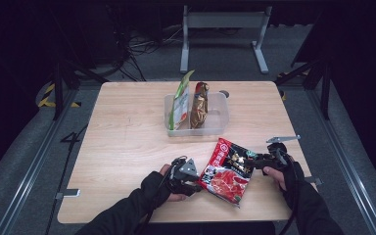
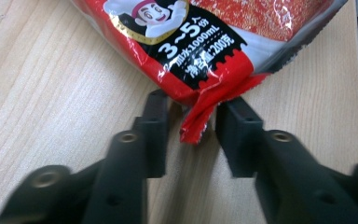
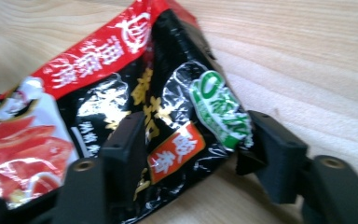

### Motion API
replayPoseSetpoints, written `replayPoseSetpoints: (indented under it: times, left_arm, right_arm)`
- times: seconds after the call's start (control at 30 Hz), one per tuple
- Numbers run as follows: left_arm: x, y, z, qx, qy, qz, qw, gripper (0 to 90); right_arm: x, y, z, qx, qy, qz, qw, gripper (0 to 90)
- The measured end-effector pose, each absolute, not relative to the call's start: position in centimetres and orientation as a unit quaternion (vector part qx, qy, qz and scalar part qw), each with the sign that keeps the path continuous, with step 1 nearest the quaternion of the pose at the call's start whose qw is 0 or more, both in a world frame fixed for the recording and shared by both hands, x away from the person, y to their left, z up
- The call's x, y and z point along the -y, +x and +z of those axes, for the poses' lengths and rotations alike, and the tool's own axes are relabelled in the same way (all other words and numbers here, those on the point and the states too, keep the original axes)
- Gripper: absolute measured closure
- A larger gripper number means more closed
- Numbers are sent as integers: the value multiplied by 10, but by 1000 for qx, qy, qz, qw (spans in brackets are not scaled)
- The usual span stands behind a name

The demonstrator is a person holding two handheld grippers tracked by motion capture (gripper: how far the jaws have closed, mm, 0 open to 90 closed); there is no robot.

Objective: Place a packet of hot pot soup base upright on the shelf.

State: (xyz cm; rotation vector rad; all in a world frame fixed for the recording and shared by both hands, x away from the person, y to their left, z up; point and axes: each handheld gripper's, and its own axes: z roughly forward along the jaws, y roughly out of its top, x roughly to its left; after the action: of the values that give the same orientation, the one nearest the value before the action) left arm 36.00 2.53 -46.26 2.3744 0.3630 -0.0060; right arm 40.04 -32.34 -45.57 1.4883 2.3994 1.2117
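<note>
A red and black food packet [image 1: 227, 171] lies on the wooden table [image 1: 127, 137] near its front edge, between my two grippers. My left gripper [image 1: 198, 185] is at the packet's left corner. In the left gripper view the jaws [image 2: 196, 126] stand apart on either side of the packet's [image 2: 200, 46] crumpled red corner, with a gap at each pad. My right gripper [image 1: 255, 161] is at the packet's right end. In the right gripper view its jaws [image 3: 198, 140] straddle the packet's [image 3: 121, 93] black corner: one lies against the face, the other touches the edge.
A clear plastic bin [image 1: 223, 105] stands at the table's middle back. A green and white packet [image 1: 180, 105] and a brown and gold packet [image 1: 199, 105] stand upright in it. A metal frame [image 1: 223, 22] stands on the floor beyond the table.
</note>
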Motion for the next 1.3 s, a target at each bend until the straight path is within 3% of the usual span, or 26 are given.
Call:
replayPoseSetpoints:
  times: [0.03,0.13,0.3,0.33,0.6,0.63,0.83,1.07,1.17,1.3]
  left_arm:
    - [-26,360,-462,-139,921,-3,365,609]
    - [-33,358,-456,-136,912,-13,386,482]
    - [-39,357,-449,-144,891,-27,430,314]
    - [-39,357,-449,-144,891,-27,430,317]
    - [-21,360,-466,-155,914,-13,376,400]
    - [-21,360,-467,-154,912,-11,380,479]
    - [-19,361,-465,-135,920,1,367,551]
    - [-19,364,-464,-132,924,6,360,645]
    - [-22,366,-465,-134,921,-3,365,774]
    - [-22,366,-464,-130,923,-1,363,798]
  right_arm:
    - [323,400,-456,-780,484,394,35,453]
    - [327,401,-457,-769,498,400,31,517]
    - [326,401,-456,-768,502,396,38,548]
    - [326,401,-456,-768,502,396,38,548]
    - [325,401,-456,-771,498,394,42,585]
    - [326,401,-456,-774,495,393,40,592]
    - [326,401,-455,-778,487,394,42,600]
    - [317,404,-454,-795,471,378,47,445]
    - [312,409,-452,-802,469,365,56,361]
    - [312,412,-452,-798,476,363,70,475]
